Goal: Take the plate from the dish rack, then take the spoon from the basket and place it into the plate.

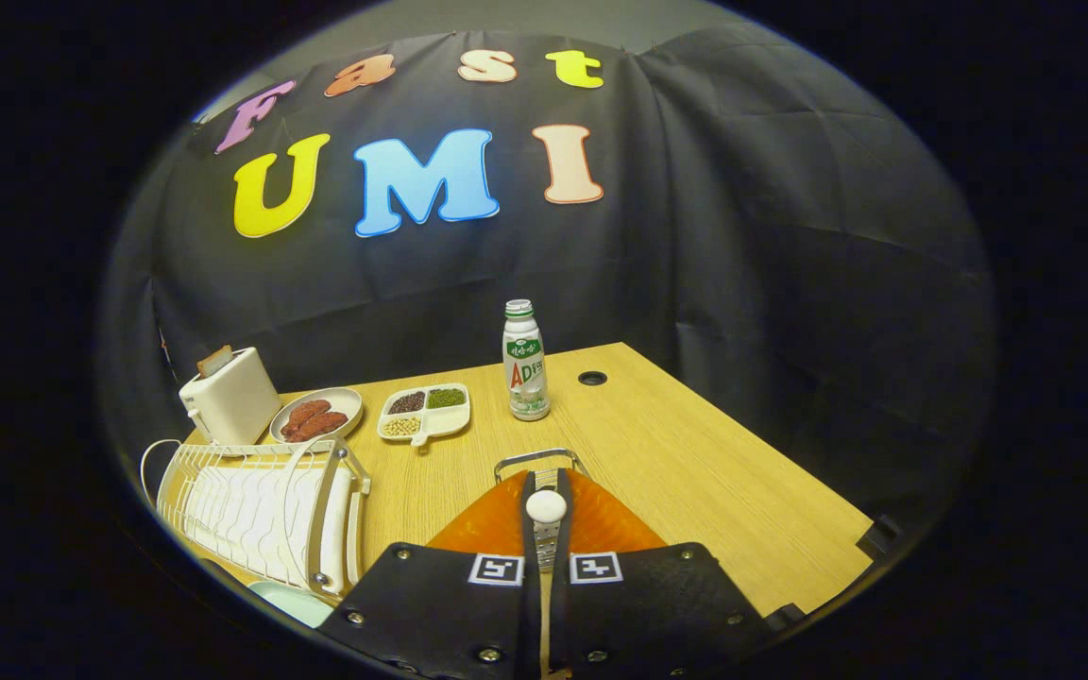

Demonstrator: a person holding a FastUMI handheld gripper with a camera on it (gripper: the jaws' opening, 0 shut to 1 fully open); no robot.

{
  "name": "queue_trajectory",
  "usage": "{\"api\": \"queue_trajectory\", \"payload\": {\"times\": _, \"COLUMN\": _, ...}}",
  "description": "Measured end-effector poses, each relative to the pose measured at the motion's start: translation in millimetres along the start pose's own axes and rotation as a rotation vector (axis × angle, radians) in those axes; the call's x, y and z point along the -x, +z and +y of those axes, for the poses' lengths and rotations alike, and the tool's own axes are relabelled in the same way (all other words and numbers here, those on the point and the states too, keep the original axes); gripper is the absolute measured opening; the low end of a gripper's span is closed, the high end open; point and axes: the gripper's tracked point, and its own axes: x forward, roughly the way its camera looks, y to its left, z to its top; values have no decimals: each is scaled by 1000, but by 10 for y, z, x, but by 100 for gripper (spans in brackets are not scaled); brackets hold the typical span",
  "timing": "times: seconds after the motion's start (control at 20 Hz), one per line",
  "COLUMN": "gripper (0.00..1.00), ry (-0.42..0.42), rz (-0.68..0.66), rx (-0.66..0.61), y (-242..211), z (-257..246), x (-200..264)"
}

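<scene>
My gripper (546, 529) is over the orange basket (487, 524), whose metal handle (536, 460) arches just beyond the fingertips. Both fingers press on a spoon (546, 506): its white rounded end sticks up between them and a metallic stem runs down into the narrow gap. I cannot tell whether the spoon is clear of the basket. The white wire dish rack (251, 510) stands to the left of the fingers. A pale green plate (291, 602) lies on the table by the rack's near corner, left of the gripper's body, and is partly cut off.
Beyond the basket stand a drink bottle (525, 364), a white divided dish of beans (424, 413), a plate of sausages (315, 416) and a white toaster (229, 397). The wooden table (714, 472) has a cable hole (592, 378); its right edge runs close by.
</scene>
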Motion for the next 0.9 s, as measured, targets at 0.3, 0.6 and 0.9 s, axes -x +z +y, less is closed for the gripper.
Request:
{"api": "queue_trajectory", "payload": {"times": 0.3, "gripper": 3, "ry": 9, "rz": -71, "rx": 26, "y": 354, "z": 191, "x": 517}}
{"api": "queue_trajectory", "payload": {"times": 0.6, "gripper": 3, "ry": 174, "rz": -88, "rx": 73, "y": 424, "z": 955, "x": 1004}}
{"api": "queue_trajectory", "payload": {"times": 0.9, "gripper": 4, "ry": 392, "rz": -26, "rx": 142, "y": 32, "z": 1785, "x": 1511}}
